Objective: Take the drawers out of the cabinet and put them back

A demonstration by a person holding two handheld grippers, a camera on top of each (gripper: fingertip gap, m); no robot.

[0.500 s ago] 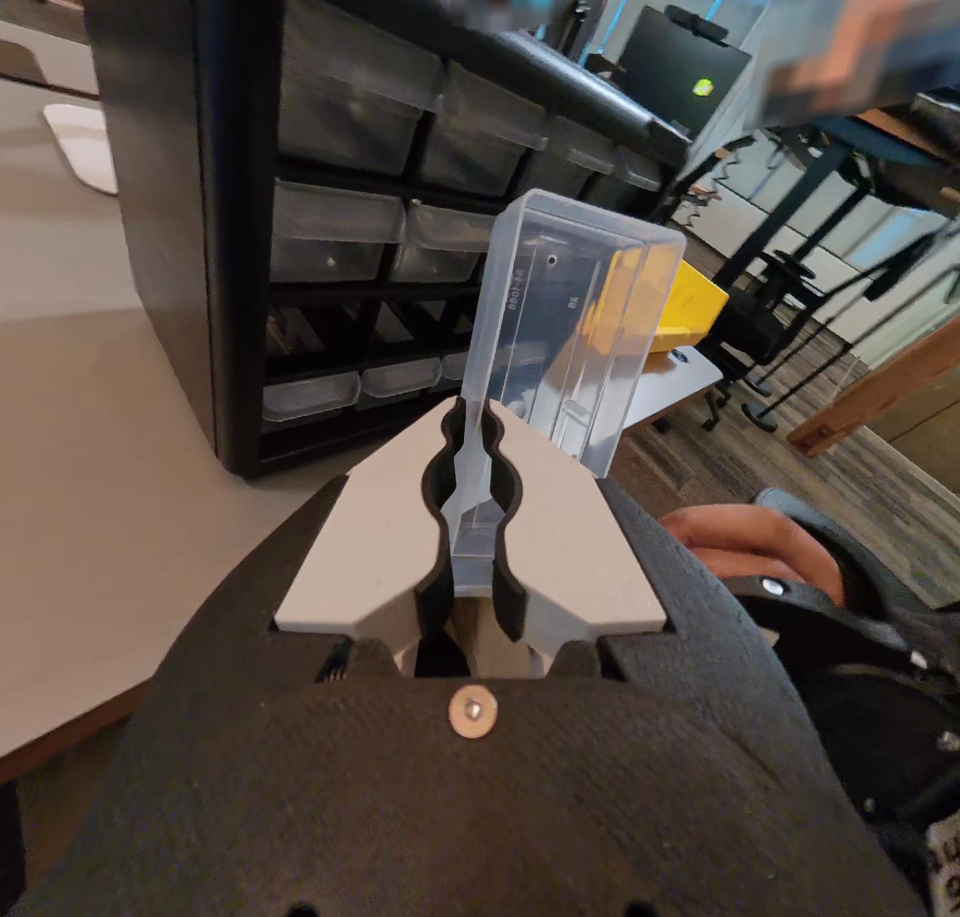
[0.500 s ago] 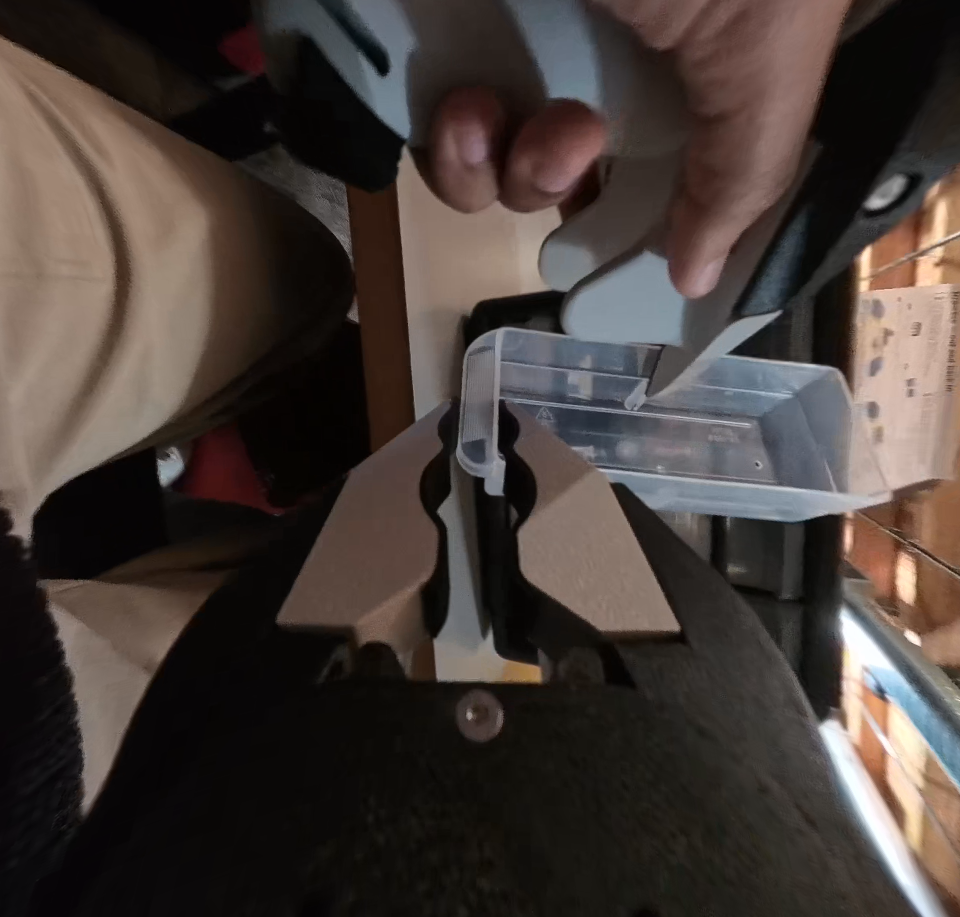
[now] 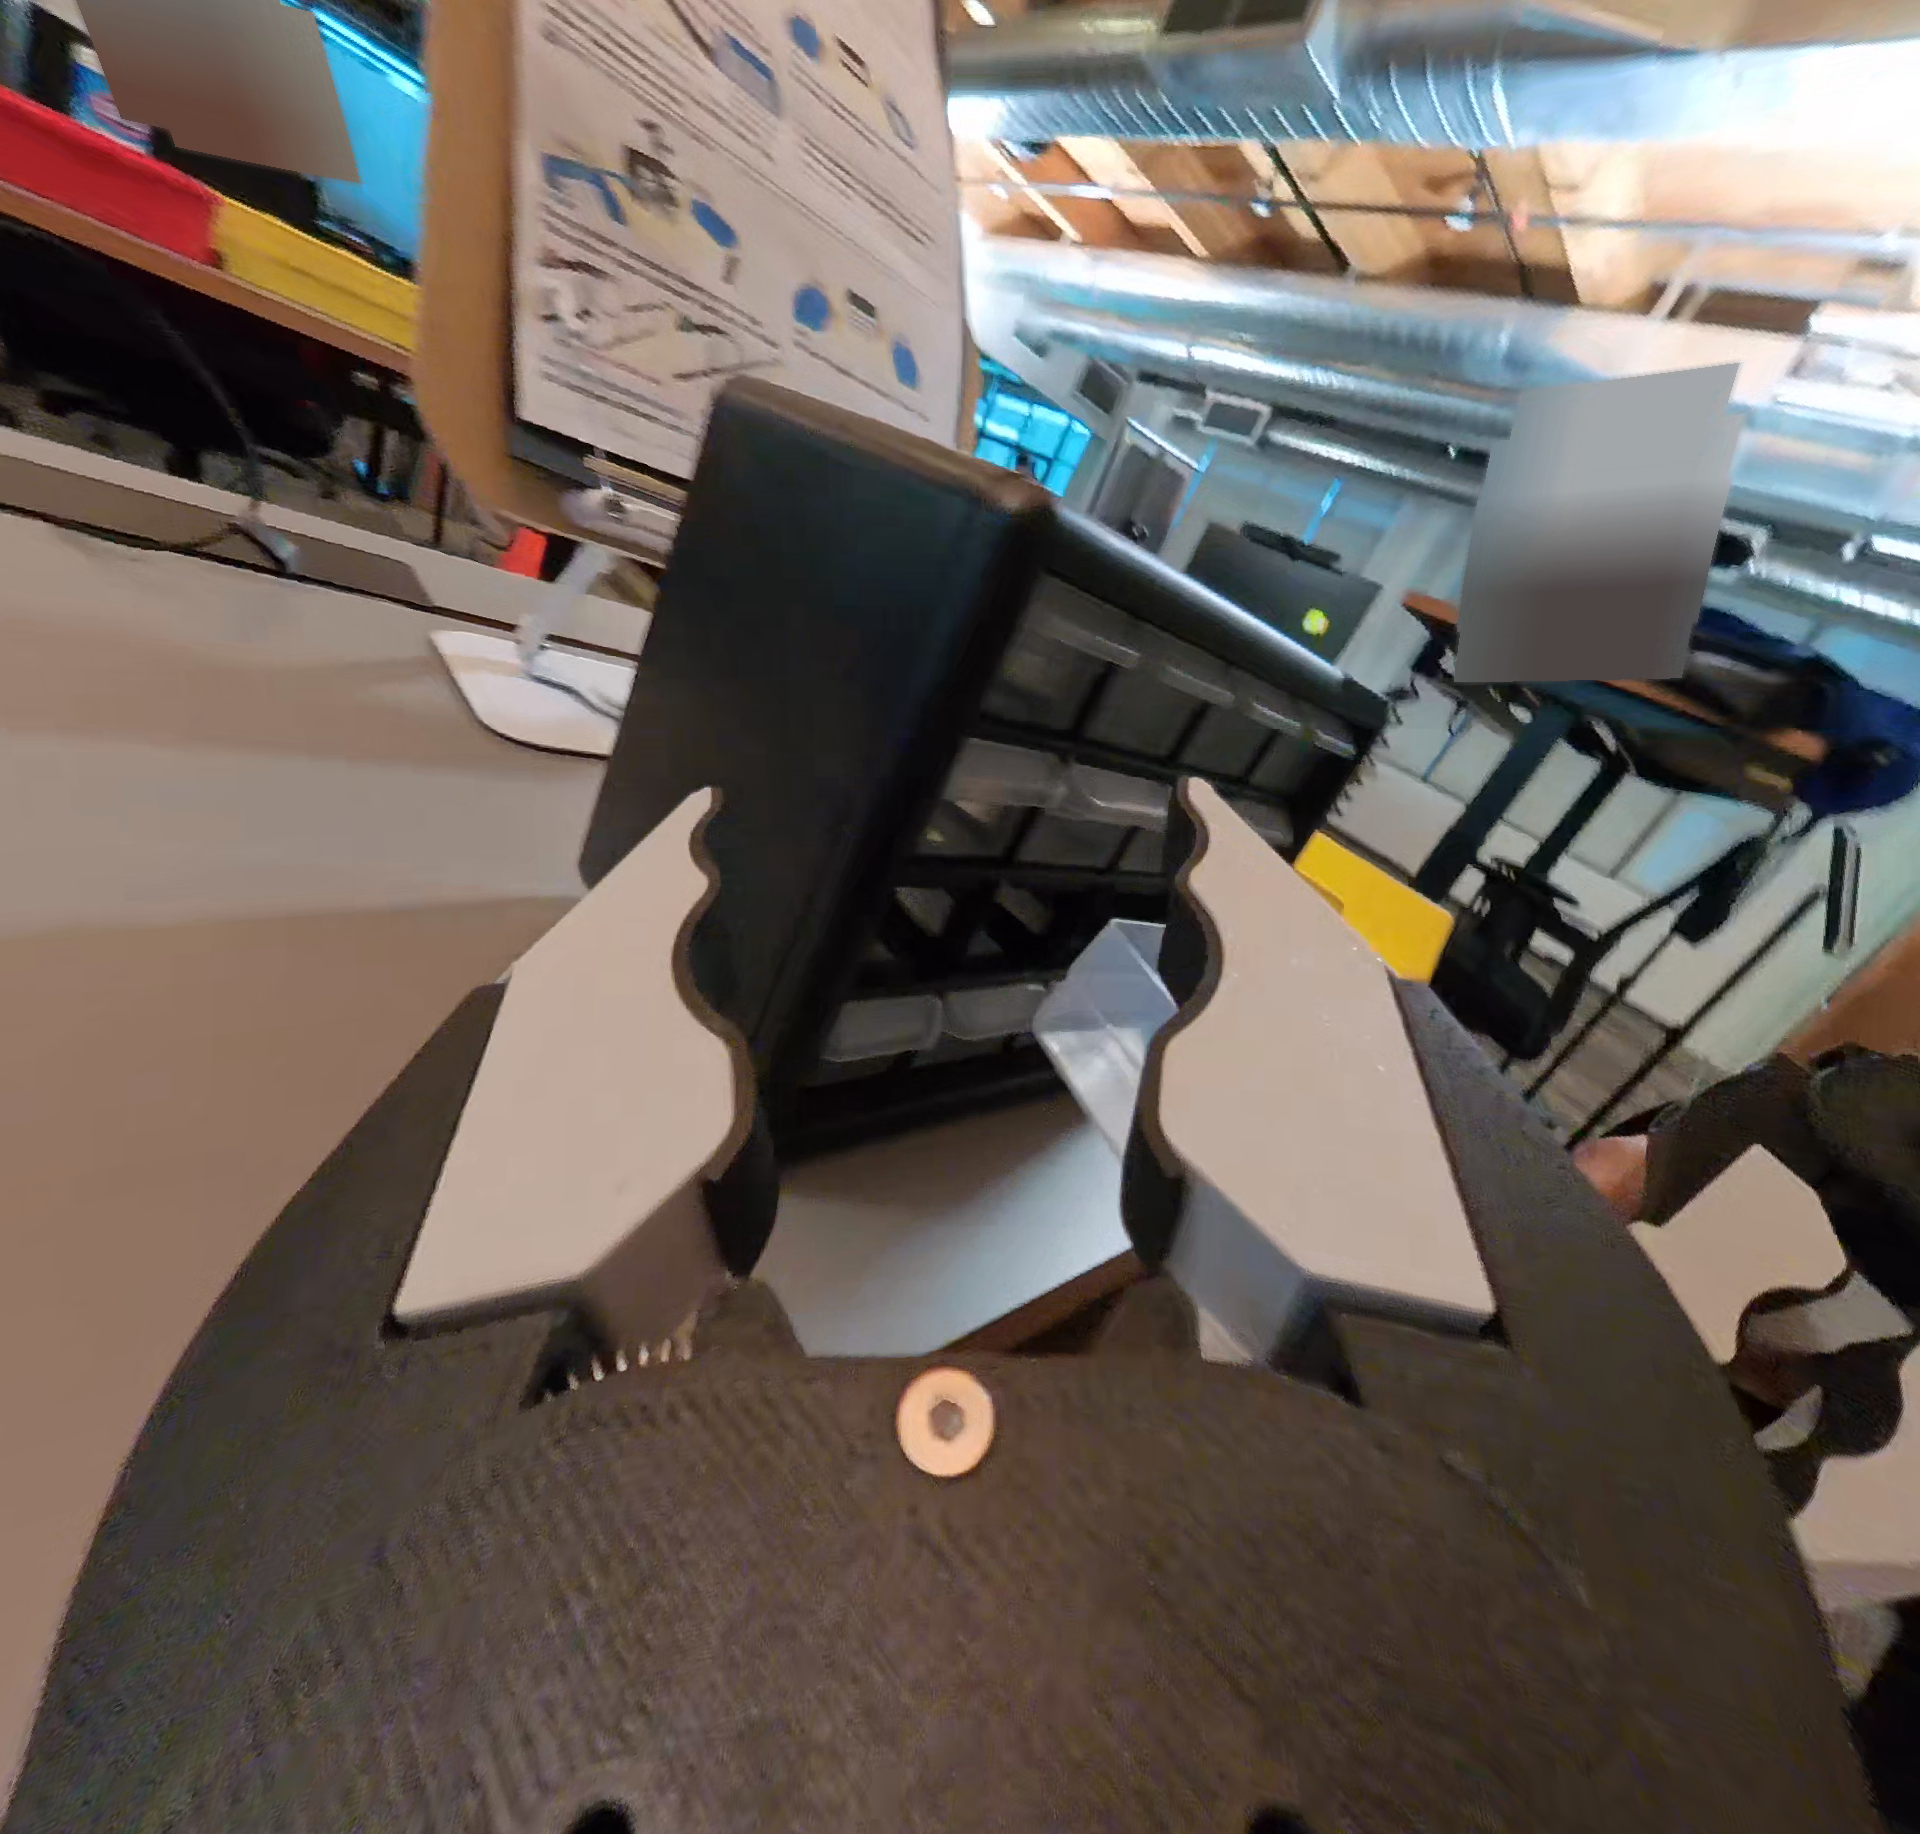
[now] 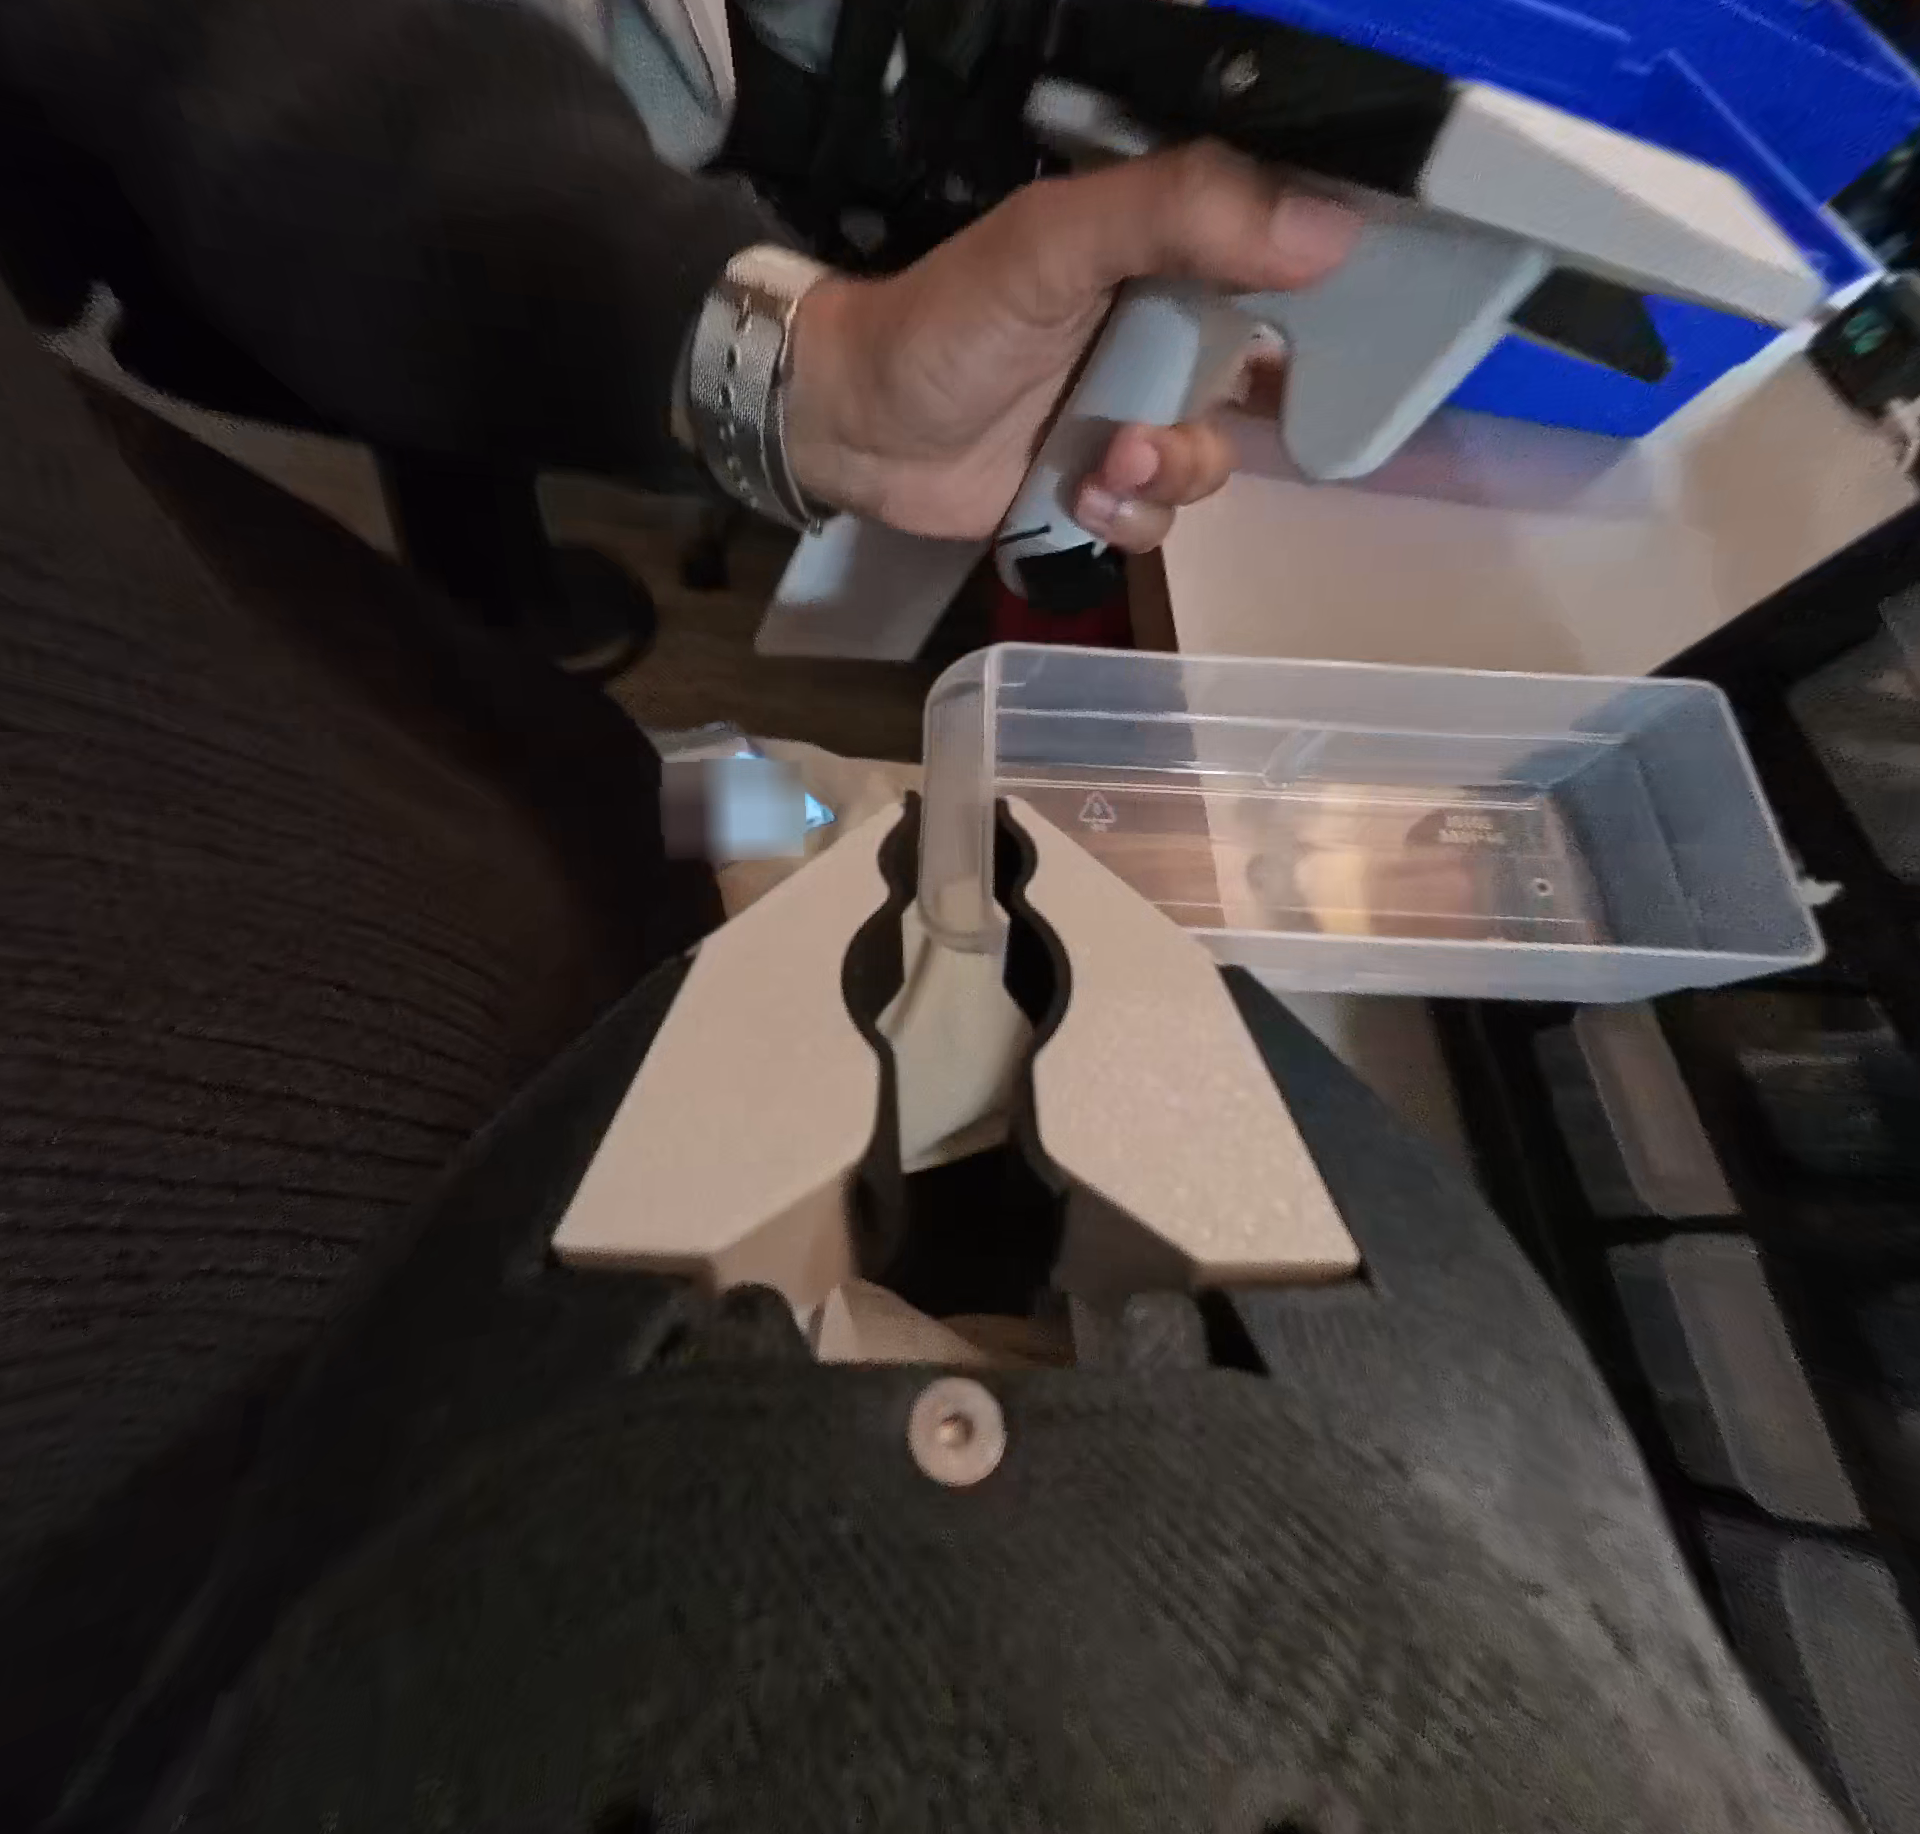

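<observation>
- Right gripper (image 4: pixel 958 937) — its beige fingers are clamped on the front lip of a clear, empty plastic drawer (image 4: pixel 1351 828), which stretches out ahead and to its right.
- Left gripper (image 3: pixel 951 963) — jaws spread wide, gripping nothing; a corner of the clear drawer shows just inside its right finger.
- Beyond it stands the black plastic multi-drawer cabinet (image 3: pixel 831 704) on the beige table (image 3: pixel 208 849).

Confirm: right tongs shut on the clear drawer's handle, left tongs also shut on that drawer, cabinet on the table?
Not quite. The left tongs are open and hold nothing, as the left wrist view shows. The rest stands: the right tongs are shut on the drawer's handle, and the cabinet is on the table.
</observation>
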